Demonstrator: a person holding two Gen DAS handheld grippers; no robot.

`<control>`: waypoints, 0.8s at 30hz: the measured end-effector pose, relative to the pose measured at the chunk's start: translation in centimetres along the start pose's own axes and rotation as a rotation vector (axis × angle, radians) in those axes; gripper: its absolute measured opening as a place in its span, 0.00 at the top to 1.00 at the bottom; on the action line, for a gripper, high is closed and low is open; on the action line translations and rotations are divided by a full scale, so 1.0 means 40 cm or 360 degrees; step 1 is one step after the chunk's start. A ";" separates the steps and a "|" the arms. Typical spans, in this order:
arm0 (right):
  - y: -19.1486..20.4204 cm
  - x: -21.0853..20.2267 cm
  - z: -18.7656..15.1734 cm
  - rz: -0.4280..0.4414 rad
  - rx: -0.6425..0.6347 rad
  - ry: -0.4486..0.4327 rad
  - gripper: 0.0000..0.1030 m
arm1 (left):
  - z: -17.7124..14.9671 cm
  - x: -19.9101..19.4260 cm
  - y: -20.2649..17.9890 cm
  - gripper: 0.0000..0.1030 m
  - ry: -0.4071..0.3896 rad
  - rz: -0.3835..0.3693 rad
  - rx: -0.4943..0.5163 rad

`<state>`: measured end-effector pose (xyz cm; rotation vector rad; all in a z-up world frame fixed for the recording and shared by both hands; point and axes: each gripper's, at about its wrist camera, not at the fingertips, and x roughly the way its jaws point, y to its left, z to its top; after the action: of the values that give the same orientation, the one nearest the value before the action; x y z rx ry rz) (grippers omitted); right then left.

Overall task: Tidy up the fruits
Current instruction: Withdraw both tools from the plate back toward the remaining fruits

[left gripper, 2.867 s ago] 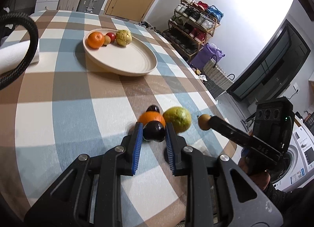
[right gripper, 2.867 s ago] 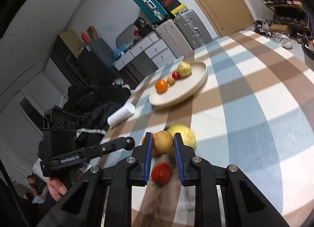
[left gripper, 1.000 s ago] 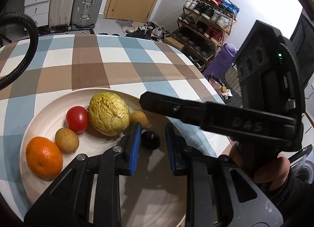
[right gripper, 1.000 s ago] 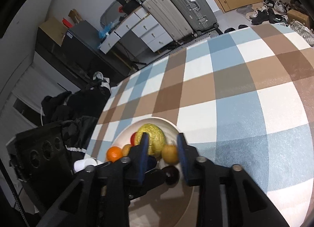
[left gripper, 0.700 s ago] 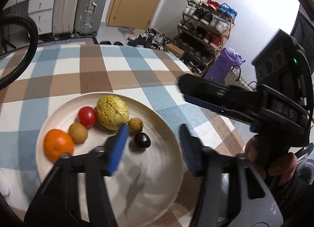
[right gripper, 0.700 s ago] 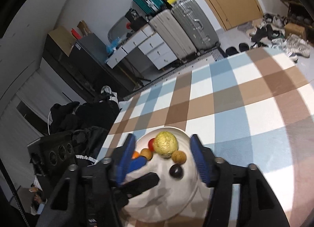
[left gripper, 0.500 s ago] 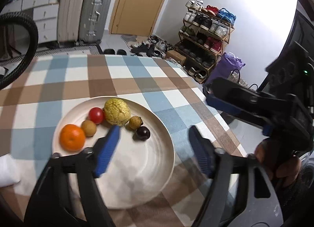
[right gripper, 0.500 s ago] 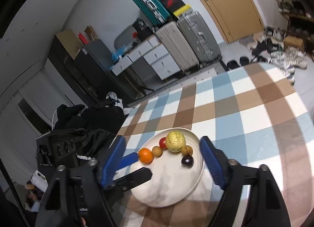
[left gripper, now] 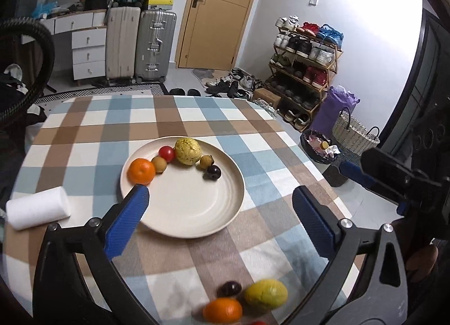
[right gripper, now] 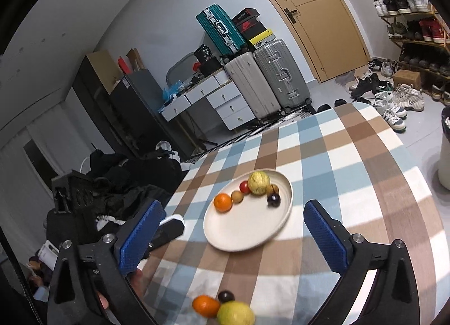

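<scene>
A cream plate (left gripper: 182, 212) on the checked tablecloth holds an orange (left gripper: 141, 171), a red tomato (left gripper: 166, 153), a bumpy yellow fruit (left gripper: 188, 151), two small brown fruits and a dark plum (left gripper: 212, 172). My left gripper (left gripper: 219, 195) hangs open and empty above the plate's near side. My right gripper (right gripper: 233, 209) is also open and empty, and it looks down on the same plate (right gripper: 242, 232). Close below the grippers lie a loose orange (left gripper: 222, 310), a dark plum (left gripper: 229, 289) and a yellow-green fruit (left gripper: 265, 294).
A white paper roll (left gripper: 38, 206) lies left of the plate. The table's round edge drops off at the right, above a wicker basket (left gripper: 355, 133) and a bin. A heap of dark clothes (right gripper: 126, 184) sits beyond the left edge. Suitcases and a shoe rack stand behind.
Both grippers opened and drew back and up from the plate. The dark plum and a small brown fruit now rest on the plate beside the yellow fruit.
</scene>
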<state>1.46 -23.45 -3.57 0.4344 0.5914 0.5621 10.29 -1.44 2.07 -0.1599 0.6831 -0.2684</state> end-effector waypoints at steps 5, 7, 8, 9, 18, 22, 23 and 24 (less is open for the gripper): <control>0.030 -0.036 -0.058 -0.0048 -0.0044 0.0001 0.00 | -0.045 -0.077 -0.016 0.01 -0.0071 0.0150 0.0020; 0.039 -0.055 -0.085 -0.0092 -0.0056 -0.0040 0.00 | -0.062 -0.097 -0.015 0.01 -0.0078 0.0176 0.0016; 0.041 -0.061 -0.095 -0.0100 -0.0048 -0.0052 0.00 | -0.073 -0.106 -0.012 0.01 -0.0074 0.0181 0.0006; 0.042 -0.063 -0.104 -0.0111 -0.0041 -0.0053 0.00 | -0.082 -0.110 -0.010 0.01 -0.0068 0.0184 -0.0003; 0.050 -0.058 -0.226 -0.0240 -0.0042 0.0064 0.00 | -0.199 -0.136 0.012 0.01 0.0046 0.0184 -0.0032; 0.038 -0.069 -0.275 -0.0322 -0.0028 0.0058 0.00 | -0.243 -0.130 0.016 0.01 0.0103 0.0187 -0.0040; 0.033 -0.071 -0.284 -0.0345 -0.0023 0.0062 0.00 | -0.256 -0.128 0.016 0.01 0.0120 0.0193 -0.0045; 0.029 -0.073 -0.294 -0.0370 -0.0020 0.0075 0.00 | -0.268 -0.126 0.016 0.01 0.0136 0.0193 -0.0050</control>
<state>-8.31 -21.75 -10.61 0.3356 0.6728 0.3546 -0.22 0.05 -3.26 -0.1369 0.7790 -0.1489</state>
